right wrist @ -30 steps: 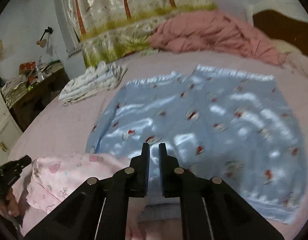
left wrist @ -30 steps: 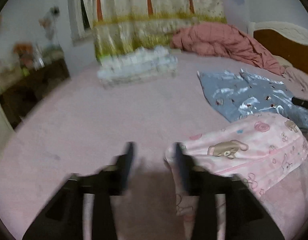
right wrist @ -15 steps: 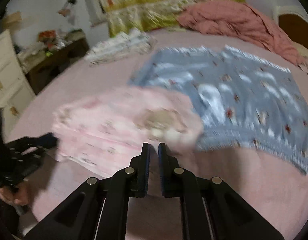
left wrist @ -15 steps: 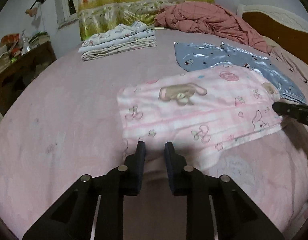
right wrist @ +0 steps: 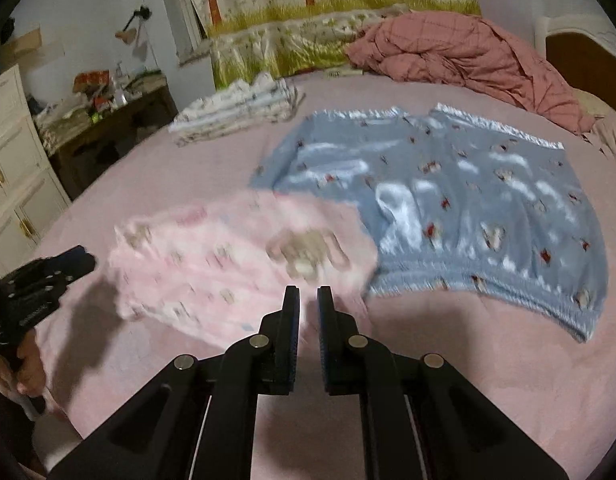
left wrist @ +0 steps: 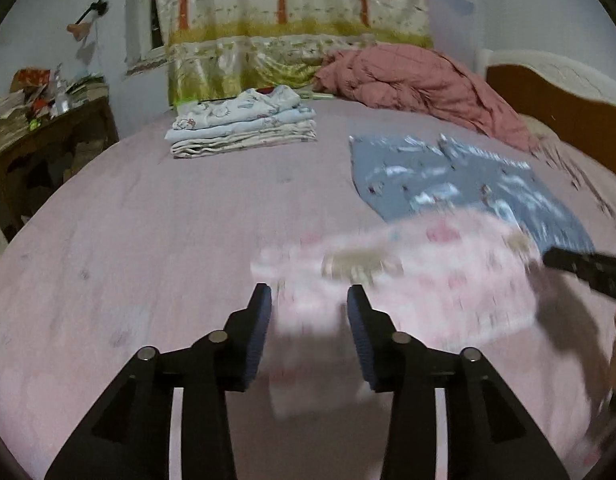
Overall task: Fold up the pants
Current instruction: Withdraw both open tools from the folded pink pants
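Note:
Pink bear-print pants (left wrist: 407, 280) lie folded on the pink bed, motion-blurred in both views (right wrist: 244, 264). My left gripper (left wrist: 308, 300) is open, its jaws astride the pants' near left corner, holding nothing. My right gripper (right wrist: 308, 294) has its jaws nearly closed, a narrow gap between them, at the pants' near edge; I cannot tell whether cloth is pinched. The right gripper also shows at the right edge of the left wrist view (left wrist: 587, 270); the left one shows at the left of the right wrist view (right wrist: 40, 280).
Blue patterned pants (right wrist: 447, 200) lie spread flat just beyond the pink ones. A stack of folded clothes (left wrist: 244, 124) sits at the far side. A crumpled red quilt (left wrist: 419, 80) lies by the headboard (left wrist: 555, 96). A cluttered dark desk (left wrist: 36, 136) stands left.
My left gripper has opened wider and sits at the pink pants' corner. The pink pants shifted and blur with motion. The right gripper stays nearly closed at their edge.

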`<state>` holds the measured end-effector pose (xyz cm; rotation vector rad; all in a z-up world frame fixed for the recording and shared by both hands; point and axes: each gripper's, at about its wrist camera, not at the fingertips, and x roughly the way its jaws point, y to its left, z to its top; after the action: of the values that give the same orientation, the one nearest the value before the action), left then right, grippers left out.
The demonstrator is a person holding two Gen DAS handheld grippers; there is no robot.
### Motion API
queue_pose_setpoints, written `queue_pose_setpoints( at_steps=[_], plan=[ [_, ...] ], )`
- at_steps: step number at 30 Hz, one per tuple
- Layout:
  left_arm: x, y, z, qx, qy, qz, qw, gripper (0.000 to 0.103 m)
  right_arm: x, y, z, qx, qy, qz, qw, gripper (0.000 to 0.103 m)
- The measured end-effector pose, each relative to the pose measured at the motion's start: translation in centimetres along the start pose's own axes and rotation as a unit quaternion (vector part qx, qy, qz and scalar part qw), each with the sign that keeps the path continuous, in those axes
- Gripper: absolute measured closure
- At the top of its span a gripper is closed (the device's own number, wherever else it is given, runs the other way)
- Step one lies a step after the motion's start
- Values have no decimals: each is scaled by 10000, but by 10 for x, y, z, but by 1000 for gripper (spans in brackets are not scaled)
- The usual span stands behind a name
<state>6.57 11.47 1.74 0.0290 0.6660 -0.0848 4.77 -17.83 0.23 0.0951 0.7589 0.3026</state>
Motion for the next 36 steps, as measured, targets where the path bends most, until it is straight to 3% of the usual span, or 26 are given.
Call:
queue_pose_setpoints(
  at_steps=[3, 7, 10, 14, 20, 24, 26, 28, 30, 33, 36],
  plan=[
    [31, -1, 13, -18, 244, 26, 9997, 64, 7, 12, 18, -10, -87, 150, 9998, 95],
    [63, 3, -3, -103, 1112, -64, 9937, 64, 29, 20, 25, -7, 91, 178, 9998, 95],
    [47, -3, -21, 234, 849, 39, 9961, 64, 46, 15, 14, 64, 484, 246, 9985, 95],
    [31, -9, -30, 378, 773, 147, 9962, 64, 48, 6, -3, 141, 564, 403, 9975, 95],
    [24, -12, -36, 517, 694, 284, 9958, 60, 38, 0, -16, 45, 594, 256, 9979, 95],
    [7, -13, -43, 557, 493, 183, 9971, 60, 26, 0, -23, -151, 550, 137, 9983, 94],
    [-6, -13, -46, 537, 252, 138, 9981, 56, 17, 2, -25, -217, 499, 73, 9985, 89],
    [-17, -13, -46, 486, 39, 196, 9986, 48, 8, 3, -26, -151, 416, 128, 9989, 68],
    [-27, -13, -45, 392, -126, 216, 9989, 44, -2, 6, -28, -149, 333, 150, 9992, 61],
    [-40, -14, -46, 313, -266, 157, 9990, 30, -14, 15, -32, -254, 260, 105, 9993, 58],
    [-51, -20, -48, 344, -389, 154, 9985, 20, -22, 20, -35, -189, 321, 306, 9988, 46]
  ],
)
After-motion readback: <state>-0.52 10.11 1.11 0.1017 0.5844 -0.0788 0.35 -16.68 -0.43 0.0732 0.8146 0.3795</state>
